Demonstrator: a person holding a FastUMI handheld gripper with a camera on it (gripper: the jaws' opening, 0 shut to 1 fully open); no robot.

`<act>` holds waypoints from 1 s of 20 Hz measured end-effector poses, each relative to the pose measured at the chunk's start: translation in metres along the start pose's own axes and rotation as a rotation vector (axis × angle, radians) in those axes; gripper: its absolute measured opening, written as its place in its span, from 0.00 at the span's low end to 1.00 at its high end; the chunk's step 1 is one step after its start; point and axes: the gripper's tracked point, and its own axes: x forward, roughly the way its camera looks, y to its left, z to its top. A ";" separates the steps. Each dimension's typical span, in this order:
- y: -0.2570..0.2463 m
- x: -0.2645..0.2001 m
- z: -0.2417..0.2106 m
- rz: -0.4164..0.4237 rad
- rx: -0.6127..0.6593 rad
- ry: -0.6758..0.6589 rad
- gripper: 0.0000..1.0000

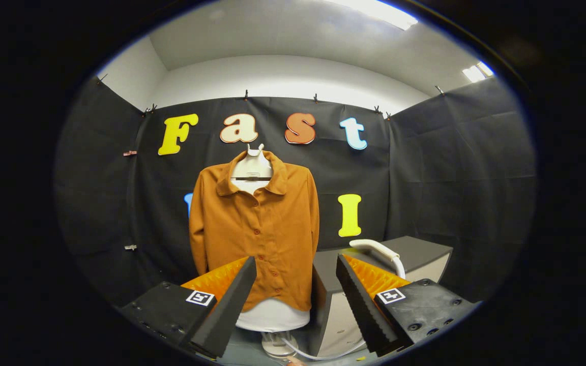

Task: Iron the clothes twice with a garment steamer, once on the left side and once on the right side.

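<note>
- Straight ahead at twelve o'clock, the orange shirt (255, 229) hangs buttoned on a white dress form (272, 315), untouched as far as one can judge.
- Gripper (296, 269) spread wide, nothing between its fingers.
- At two o'clock the steamer's white handle (379, 250) rests on a grey box (415, 254); what the box holds is hidden.
- Both passes, left and right, look still to come.

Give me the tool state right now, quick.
Tool: open, holding nothing; the orange shirt hangs beyond its fingers and the white steamer handle sits beyond the right finger.
</note>
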 end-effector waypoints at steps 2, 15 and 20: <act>-0.025 0.036 0.007 0.009 -0.008 -0.016 1.00; -0.189 0.211 -0.028 -0.068 0.014 0.094 0.99; -0.236 0.258 -0.061 -0.095 0.036 0.205 0.99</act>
